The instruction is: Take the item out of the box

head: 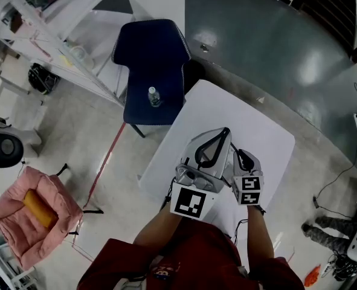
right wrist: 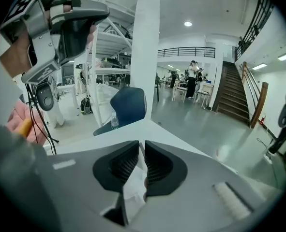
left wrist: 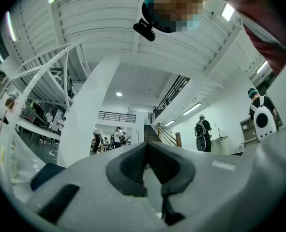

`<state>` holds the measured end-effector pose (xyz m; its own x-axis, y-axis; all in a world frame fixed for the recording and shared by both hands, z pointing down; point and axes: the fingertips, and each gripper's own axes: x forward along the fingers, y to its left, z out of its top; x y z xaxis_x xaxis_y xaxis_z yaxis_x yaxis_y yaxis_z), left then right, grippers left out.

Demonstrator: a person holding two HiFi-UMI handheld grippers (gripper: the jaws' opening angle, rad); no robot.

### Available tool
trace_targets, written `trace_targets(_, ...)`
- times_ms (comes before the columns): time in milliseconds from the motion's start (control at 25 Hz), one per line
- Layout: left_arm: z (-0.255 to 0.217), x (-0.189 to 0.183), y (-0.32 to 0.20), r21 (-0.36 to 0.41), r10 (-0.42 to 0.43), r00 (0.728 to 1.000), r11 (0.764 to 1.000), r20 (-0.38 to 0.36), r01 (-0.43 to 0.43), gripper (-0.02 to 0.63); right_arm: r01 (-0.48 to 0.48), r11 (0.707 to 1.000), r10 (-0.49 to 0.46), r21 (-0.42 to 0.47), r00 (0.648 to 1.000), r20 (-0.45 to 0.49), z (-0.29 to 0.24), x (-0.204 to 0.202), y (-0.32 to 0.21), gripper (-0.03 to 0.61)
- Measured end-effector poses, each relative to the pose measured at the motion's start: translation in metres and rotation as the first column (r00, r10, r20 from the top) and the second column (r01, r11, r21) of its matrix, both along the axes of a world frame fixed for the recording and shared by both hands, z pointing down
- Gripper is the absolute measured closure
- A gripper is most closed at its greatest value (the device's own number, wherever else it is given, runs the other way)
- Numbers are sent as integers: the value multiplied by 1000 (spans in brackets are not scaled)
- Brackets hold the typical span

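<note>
No box or item shows in any view. Both grippers are held over the near part of the white table [head: 226, 110]. My left gripper [head: 224, 135] is tipped upward, so the left gripper view looks at the ceiling. Its jaws [left wrist: 145, 146] are shut tip to tip with nothing between them. My right gripper [head: 242, 154] is just to its right and looks level across the table [right wrist: 147, 129]. In the right gripper view its jaws [right wrist: 142, 146] stand a narrow gap apart with nothing between the pads. The left gripper [right wrist: 60, 28], in a hand, shows at that view's upper left.
A dark blue chair [head: 154, 59] stands against the table's far corner with a water bottle [head: 154, 96] on its seat. A pink cushioned seat [head: 57, 204] with an orange roll [head: 38, 209] is on the floor at left. White shelving [head: 39, 35] runs along the upper left.
</note>
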<state>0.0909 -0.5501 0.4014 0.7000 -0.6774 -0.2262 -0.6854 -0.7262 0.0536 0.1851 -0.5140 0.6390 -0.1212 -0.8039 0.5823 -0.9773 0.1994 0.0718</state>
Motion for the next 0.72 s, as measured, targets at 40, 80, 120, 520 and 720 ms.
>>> trace_targets(40,2,-1,-1,-5,-1,1000,1000,1,1,611,2,1000,-2,-13,1000,-1,5,-1,0,538)
trace_targets(80,4,-1,-1,-10,-3,1000,1000,1,3,611,3,1000,-3,-27,1000,0,10,-2,-1,535)
trace_targets(120,6,-2,-2,-14,-6,1000,1000,1,6,611,3,999,-3,-41,1000,3,15,-3,-1,531)
trace_targets(520,21,-8,-12,-45,-15,1000,999,0,15,611,-8,977,15,-211,999,33,63,-12,-3,485)
trace_targets(720,31,-5,-16,-66,-18,1000,998,-3,18,611,-19,956,35,-293,998,48,86,-15,-5,448)
